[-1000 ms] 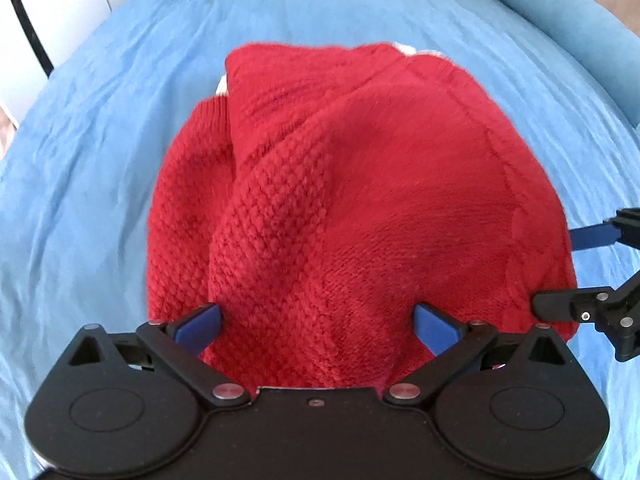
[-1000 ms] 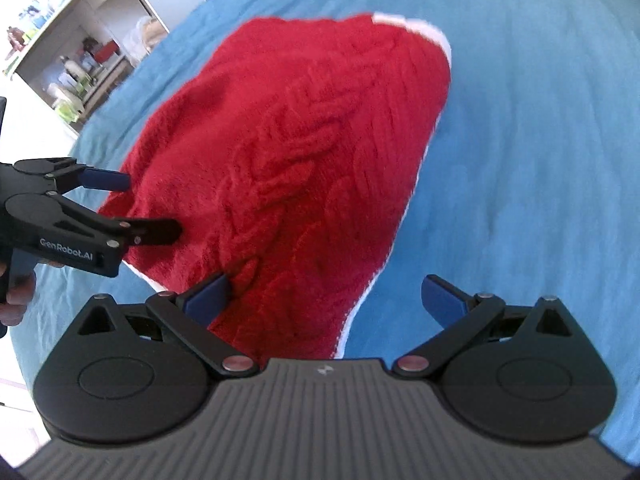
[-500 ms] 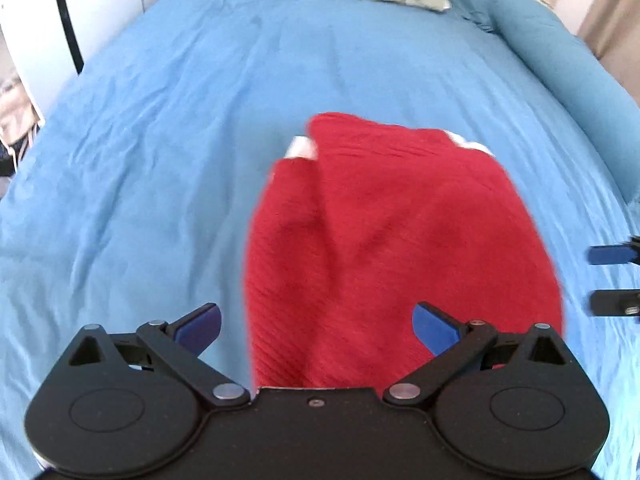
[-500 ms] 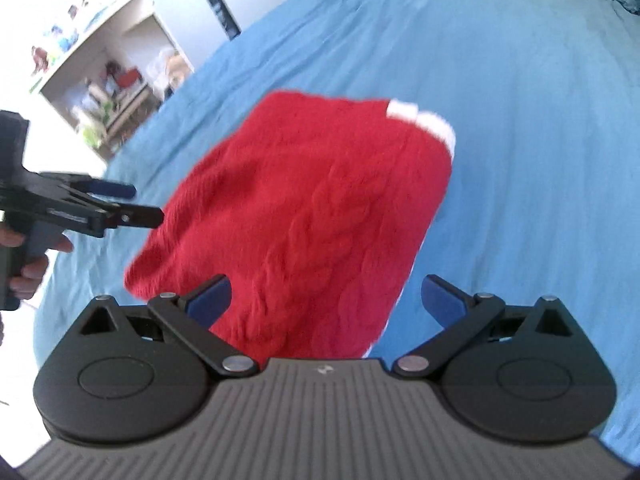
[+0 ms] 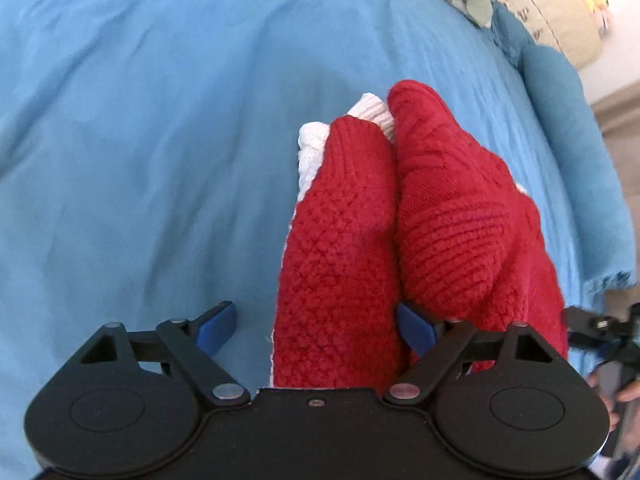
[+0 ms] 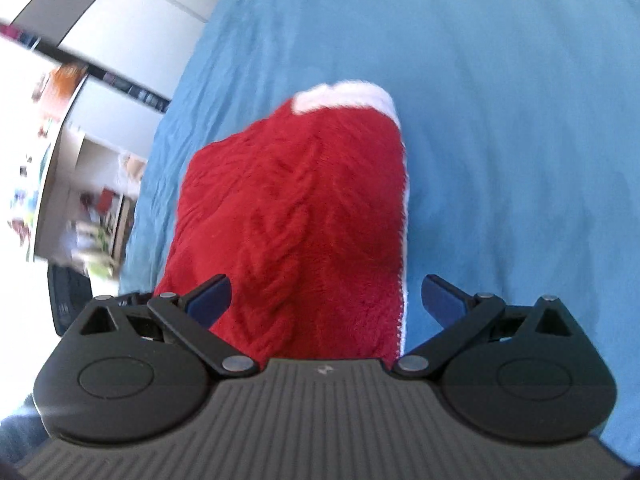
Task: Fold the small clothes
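The sweater (image 5: 420, 248) now lies bunched narrower on the bed (image 5: 140, 140), toward 1 o'clock – another fold looks due. Left gripper (image 5: 316, 326) jaws closing around its edge; right gripper (image 6: 326, 294) jaws wide, gripping nothing.

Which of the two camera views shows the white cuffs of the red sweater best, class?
The left wrist view. There the white cuffs are sharp, their ribbing showing where the folded sleeve ends on the red sweater. In the right wrist view the picture is motion-blurred, so only a smeared white band shows at the sweater's far edge.
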Motion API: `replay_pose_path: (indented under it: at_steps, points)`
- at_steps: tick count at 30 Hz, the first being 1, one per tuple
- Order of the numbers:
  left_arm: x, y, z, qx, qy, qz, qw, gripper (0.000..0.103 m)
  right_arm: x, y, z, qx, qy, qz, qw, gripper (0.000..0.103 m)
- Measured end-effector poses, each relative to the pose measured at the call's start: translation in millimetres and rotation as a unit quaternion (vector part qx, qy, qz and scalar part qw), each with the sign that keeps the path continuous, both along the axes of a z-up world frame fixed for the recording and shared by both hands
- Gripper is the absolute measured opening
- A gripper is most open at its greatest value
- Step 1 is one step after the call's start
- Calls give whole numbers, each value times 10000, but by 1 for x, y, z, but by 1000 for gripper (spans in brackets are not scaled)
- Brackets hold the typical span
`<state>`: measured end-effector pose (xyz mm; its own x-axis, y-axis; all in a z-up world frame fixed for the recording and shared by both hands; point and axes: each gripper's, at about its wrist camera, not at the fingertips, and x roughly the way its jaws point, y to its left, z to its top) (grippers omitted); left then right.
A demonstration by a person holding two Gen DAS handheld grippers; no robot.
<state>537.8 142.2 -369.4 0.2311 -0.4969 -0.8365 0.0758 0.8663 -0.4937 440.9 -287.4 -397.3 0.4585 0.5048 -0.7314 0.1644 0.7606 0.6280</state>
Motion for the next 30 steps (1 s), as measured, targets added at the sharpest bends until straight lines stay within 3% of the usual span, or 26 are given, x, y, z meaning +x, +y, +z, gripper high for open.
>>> replay_pose_path:
  at_steps: [4, 8, 11, 15, 17, 18, 24, 30]
  points:
    - [-6, 5, -5, -206, 4, 176, 9996, 86, 10, -4, -27, 634, 242, -166, 9976, 103]
    - [-10, 4, -8, -496, 157, 388, 9979, 68, 21, -6, -57, 1468, 589, -331, 9869, 103]
    - [-13, 1, -7, -554, 233, 469, 9971, 59, 26, 0, -70, 1739, 679, -394, 9816, 103]
    - [-17, -10, 4, -354, 128, 345, 9987, 41, 25, 9, -57, 1431, 375, -214, 9888, 103]
    - [-20, -20, 15, -130, -44, 126, 9998, 37, 20, 6, -52, 1478, 255, -235, 9884, 89]
    - [-21, -23, 18, -79, -103, 68, 9999, 35, 17, 5, -50, 1511, 222, -252, 9879, 87]
    - [-39, -38, 43, -126, -405, -131, 9990, 31, 8, 2, -38, 1705, 17, -257, 9850, 83]
    - [-86, -67, 75, -305, -506, -504, 9970, 30, -32, -17, 3, 1715, -326, -69, 9846, 81]
